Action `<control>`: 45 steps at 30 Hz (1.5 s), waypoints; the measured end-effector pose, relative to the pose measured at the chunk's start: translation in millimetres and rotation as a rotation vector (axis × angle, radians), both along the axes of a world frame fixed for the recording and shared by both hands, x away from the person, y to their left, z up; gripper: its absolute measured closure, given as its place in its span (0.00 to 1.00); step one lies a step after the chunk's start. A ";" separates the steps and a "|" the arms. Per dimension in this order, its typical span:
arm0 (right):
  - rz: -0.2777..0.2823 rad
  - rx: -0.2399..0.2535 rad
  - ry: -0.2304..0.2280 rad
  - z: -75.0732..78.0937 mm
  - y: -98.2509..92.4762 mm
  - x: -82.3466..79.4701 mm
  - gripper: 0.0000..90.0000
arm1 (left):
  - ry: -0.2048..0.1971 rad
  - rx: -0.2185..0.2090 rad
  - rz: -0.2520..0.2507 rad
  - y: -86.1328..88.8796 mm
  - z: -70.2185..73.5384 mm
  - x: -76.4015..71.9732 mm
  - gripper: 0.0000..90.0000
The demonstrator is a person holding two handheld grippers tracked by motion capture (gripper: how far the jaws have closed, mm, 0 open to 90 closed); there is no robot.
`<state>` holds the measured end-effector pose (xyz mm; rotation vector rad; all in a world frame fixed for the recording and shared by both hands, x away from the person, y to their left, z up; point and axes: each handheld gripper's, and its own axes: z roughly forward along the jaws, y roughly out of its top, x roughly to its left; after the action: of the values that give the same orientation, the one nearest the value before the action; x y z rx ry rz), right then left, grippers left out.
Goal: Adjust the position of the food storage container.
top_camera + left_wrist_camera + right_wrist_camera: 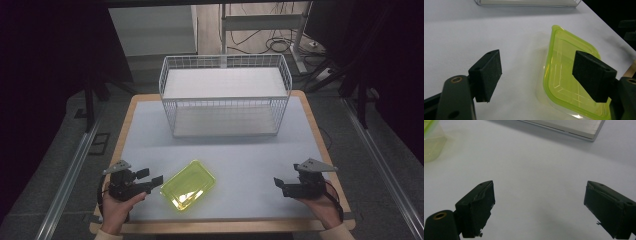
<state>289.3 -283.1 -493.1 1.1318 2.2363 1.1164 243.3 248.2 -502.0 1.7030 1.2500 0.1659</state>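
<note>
The yellow-green container [188, 186] is located near the front edge of the table [240, 150], at about 7 o'clock from the table's centre. It is laid flat and turned diagonally, with one corner directed toward 1 o'clock. In the left gripper view, the same container [564, 75] is seen as a shallow translucent tray with a raised rim.

The left claw [150, 176] is held just beside the container, at its 9 o'clock side, and is pointed toward 3 o'clock. Its jaws are spread wide and nothing is gripped. In the left gripper view, the left claw [536, 72] is seen with one jaw over bare table and the other jaw in front of the container's interior; whether that jaw touches the rim cannot be told.

The right claw [280, 185] is held at 3 o'clock from the container, well apart from it, near the table's front right corner. Its jaws are likewise spread wide and empty. In the right gripper view, bare table is seen between the jaws of the right claw [539, 202].

A white wire basket [225, 95] is placed at the far side of the table, at 12 o'clock.
</note>
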 end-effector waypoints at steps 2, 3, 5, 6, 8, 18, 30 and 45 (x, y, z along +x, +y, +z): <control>-0.003 0.003 -0.001 0.1 -0.2 -0.4 0.11 | -0.003 0.004 0.005 0.5 0.4 0.5 0.25; -0.003 0.003 -0.001 0.1 -0.2 -0.4 0.11 | -0.003 0.004 0.005 0.5 0.4 0.5 0.25; -0.009 -0.014 -0.007 -1.2 -0.8 -0.7 0.12 | 0.004 0.009 0.001 0.0 0.7 0.3 0.25; -0.009 -0.014 -0.007 -1.2 -0.8 -0.7 0.12 | 0.004 0.009 0.001 0.0 0.7 0.3 0.25; -0.014 -0.030 -0.011 -3.7 -1.0 -0.6 0.12 | 0.005 0.012 -0.002 -0.6 3.3 -1.3 0.25; -0.006 -0.025 -0.016 -4.3 0.2 -1.1 0.14 | -0.006 0.007 -0.026 -2.6 20.8 -8.3 0.76; -0.005 -0.025 -0.016 -5.2 2.3 -1.9 0.15 | -0.004 0.027 -0.137 -26.1 36.9 -11.5 1.00; 0.003 -0.032 -0.018 -6.5 3.3 -2.2 0.16 | 0.047 0.055 -0.355 -84.4 32.4 -24.0 1.00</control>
<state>287.1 -279.8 -499.5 1.1019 2.2353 1.0836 219.3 163.8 -469.6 1.9553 0.9641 -0.0532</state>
